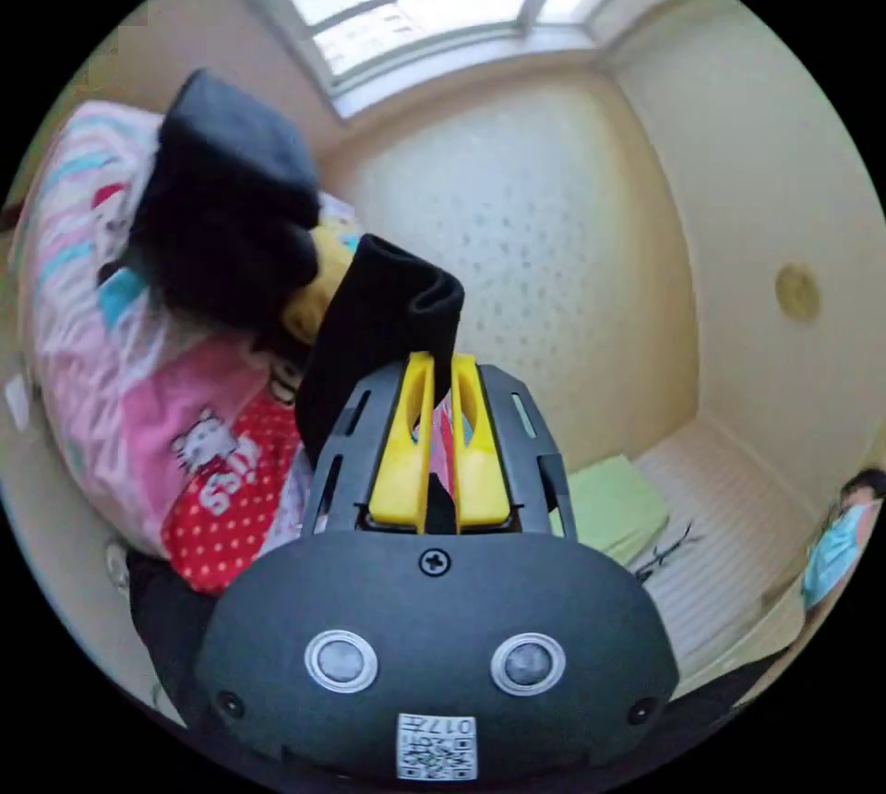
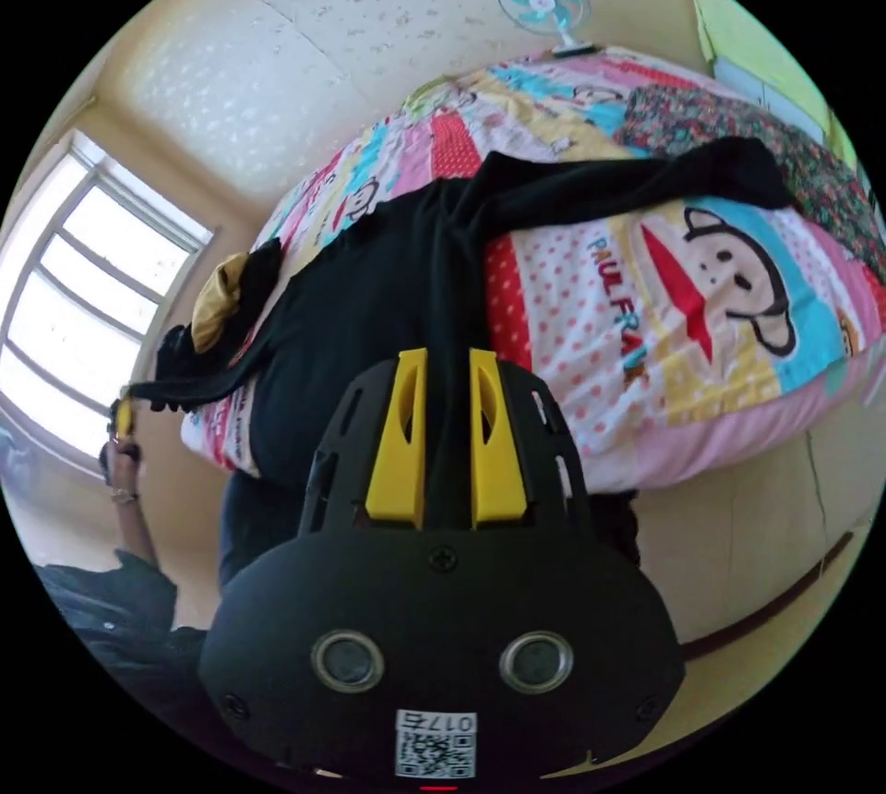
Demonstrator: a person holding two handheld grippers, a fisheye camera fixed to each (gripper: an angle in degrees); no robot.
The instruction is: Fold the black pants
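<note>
Clamping onto a fold of the black pants [image 1: 388, 323], the left gripper [image 1: 441, 388] is holding its yellow fingers [image 1: 401, 452] nearly together, with cloth rising between them. In the right gripper view, the right gripper [image 2: 448, 425] is likewise pinching the black pants [image 2: 388, 295] between its yellow fingers [image 2: 399, 443]. Beyond, the pants are lying spread across a cartoon-patterned bed [image 2: 683, 342], one leg trailing toward the far side. A window [image 2: 83, 295] is glowing behind, and a fan [image 2: 544, 5] is standing past the bed.
</note>
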